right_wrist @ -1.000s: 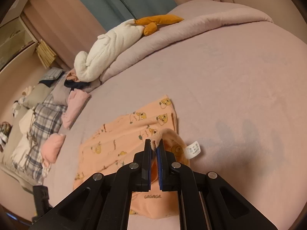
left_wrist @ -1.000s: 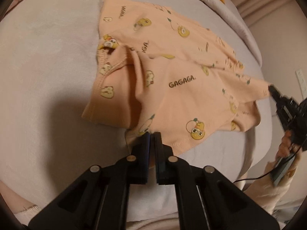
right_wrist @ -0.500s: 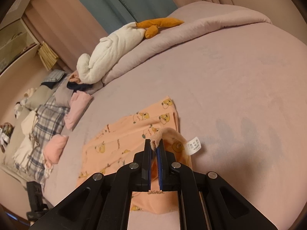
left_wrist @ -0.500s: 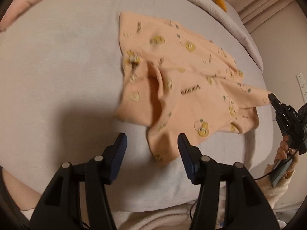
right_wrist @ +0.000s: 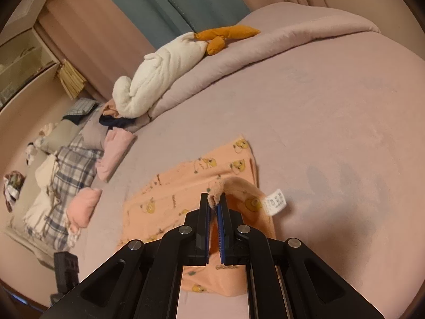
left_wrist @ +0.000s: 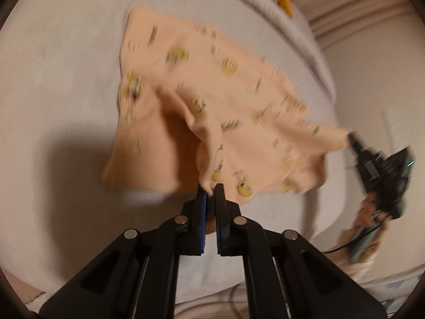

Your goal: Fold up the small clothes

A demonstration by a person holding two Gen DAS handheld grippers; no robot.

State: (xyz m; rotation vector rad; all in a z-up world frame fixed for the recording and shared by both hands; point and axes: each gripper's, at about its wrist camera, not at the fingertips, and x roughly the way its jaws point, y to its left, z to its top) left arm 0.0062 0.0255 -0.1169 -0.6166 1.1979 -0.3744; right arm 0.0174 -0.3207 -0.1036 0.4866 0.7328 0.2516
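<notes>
A small peach garment point(left_wrist: 212, 101) printed with yellow cartoon figures lies on the grey-pink bedspread; it also shows in the right wrist view point(right_wrist: 186, 204). My left gripper point(left_wrist: 210, 188) is shut on a near corner of the garment and lifts it. My right gripper point(right_wrist: 215, 199) is shut on another corner, lifted off the bed, with a white care label point(right_wrist: 276, 202) hanging beside it. In the left wrist view the right gripper point(left_wrist: 377, 164) shows at the far right, holding the stretched corner.
A white plush toy point(right_wrist: 164, 71) with orange parts lies on the folded duvet at the back. Folded pink clothes point(right_wrist: 114, 151) and a plaid cloth point(right_wrist: 71, 164) sit at the bed's left side. A wall point(left_wrist: 372, 79) stands past the bed's right edge.
My left gripper, shut one second ago and open half a second ago, has shut on the garment's near corner and raised it. My right gripper kept its grip on its corner.
</notes>
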